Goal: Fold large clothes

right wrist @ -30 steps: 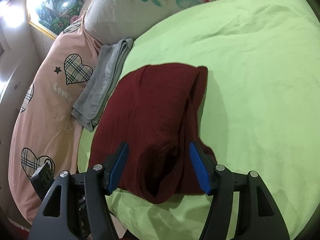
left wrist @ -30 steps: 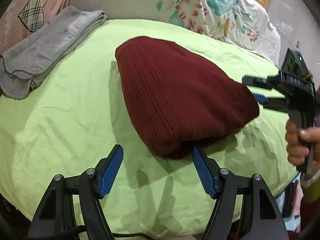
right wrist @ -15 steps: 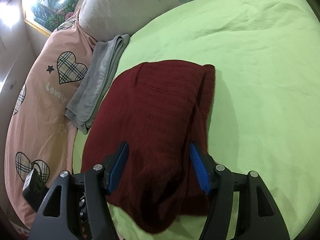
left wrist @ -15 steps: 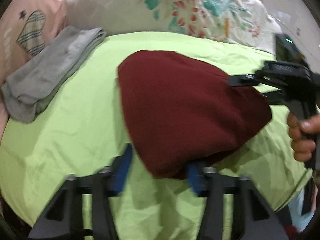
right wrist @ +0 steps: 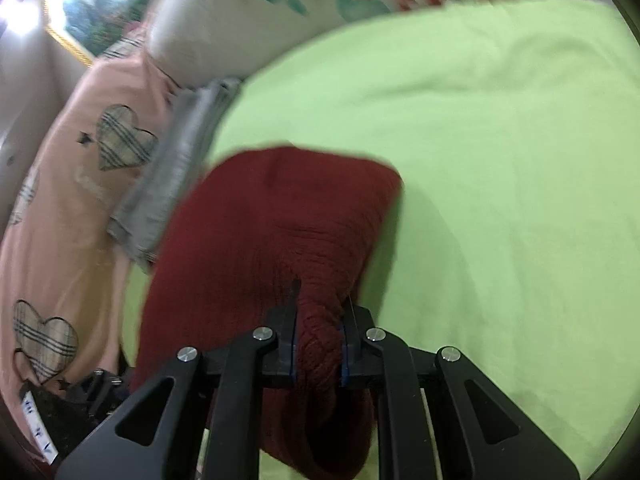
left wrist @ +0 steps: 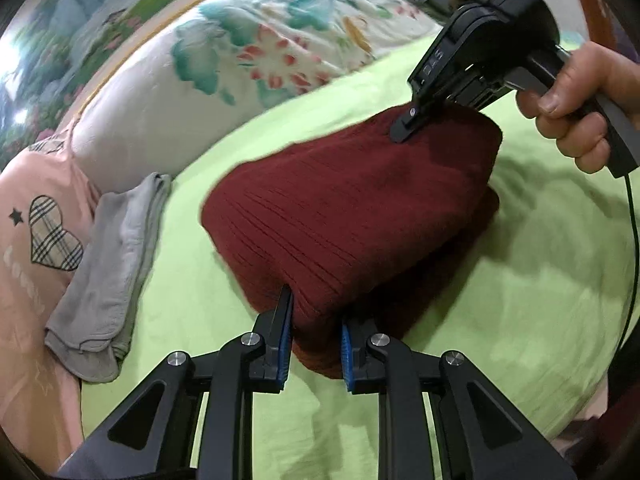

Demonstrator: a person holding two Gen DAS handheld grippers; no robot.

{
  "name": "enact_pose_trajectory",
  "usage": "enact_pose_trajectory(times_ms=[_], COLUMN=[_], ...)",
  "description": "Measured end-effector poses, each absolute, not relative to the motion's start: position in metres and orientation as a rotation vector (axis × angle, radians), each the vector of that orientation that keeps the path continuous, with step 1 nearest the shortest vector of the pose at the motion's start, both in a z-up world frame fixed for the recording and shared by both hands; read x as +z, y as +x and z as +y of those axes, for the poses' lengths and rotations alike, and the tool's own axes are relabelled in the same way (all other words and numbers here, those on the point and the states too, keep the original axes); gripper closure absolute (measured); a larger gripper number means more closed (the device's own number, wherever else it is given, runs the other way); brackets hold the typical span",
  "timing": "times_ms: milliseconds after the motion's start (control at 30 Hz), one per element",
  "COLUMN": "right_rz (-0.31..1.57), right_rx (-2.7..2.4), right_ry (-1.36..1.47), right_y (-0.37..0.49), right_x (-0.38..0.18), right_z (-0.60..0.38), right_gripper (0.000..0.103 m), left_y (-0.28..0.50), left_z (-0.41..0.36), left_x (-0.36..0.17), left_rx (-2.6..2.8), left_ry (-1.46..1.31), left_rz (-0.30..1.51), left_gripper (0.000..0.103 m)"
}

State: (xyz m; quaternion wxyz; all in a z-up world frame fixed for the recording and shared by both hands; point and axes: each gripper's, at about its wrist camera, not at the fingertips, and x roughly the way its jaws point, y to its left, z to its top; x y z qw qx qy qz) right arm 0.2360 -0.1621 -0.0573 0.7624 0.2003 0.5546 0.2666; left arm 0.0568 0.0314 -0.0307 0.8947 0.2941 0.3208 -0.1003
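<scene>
Clamping the folded maroon sweater point(left wrist: 352, 208), left gripper point(left wrist: 314, 340) and right gripper point(right wrist: 318, 338) have just closed; shallow bites could let layers slip, undoing the fold

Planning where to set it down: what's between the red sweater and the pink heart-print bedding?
In both wrist views, a folded grey cloth lies between the red sweater and the pink heart-print bedding, with a strip of bare green sheet beside the sweater.
</scene>
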Motion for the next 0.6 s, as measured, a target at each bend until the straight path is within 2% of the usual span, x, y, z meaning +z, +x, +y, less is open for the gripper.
enact_pose_trajectory(times_ms=[233, 333, 400, 600], right_rz=[1.224, 1.230, 1.243, 1.149], right_rx=[0.586, 0.569, 0.551, 0.502], right_ry=[0.500, 0.491, 0.503, 0.529], right_y=[0.228, 0.226, 0.224, 0.215], right_x=[-0.074, -0.073, -0.070, -0.035], right_z=[-0.167, -0.166, -0.168, -0.196], right_gripper=[0.086, 0.073, 0.066, 0.065], left_y=[0.055, 0.052, 0.047, 0.052], left_z=[0.052, 0.064, 0.075, 0.124], left_x=[-0.040, -0.037, -0.027, 0.021], left_rx=[-0.214, -0.254, -0.308, -0.452], left_ry=[0.578, 0.517, 0.428, 0.100], left_rz=[0.722, 0.760, 0.795, 0.789], left_gripper=[0.084, 0.080, 0.079, 0.078])
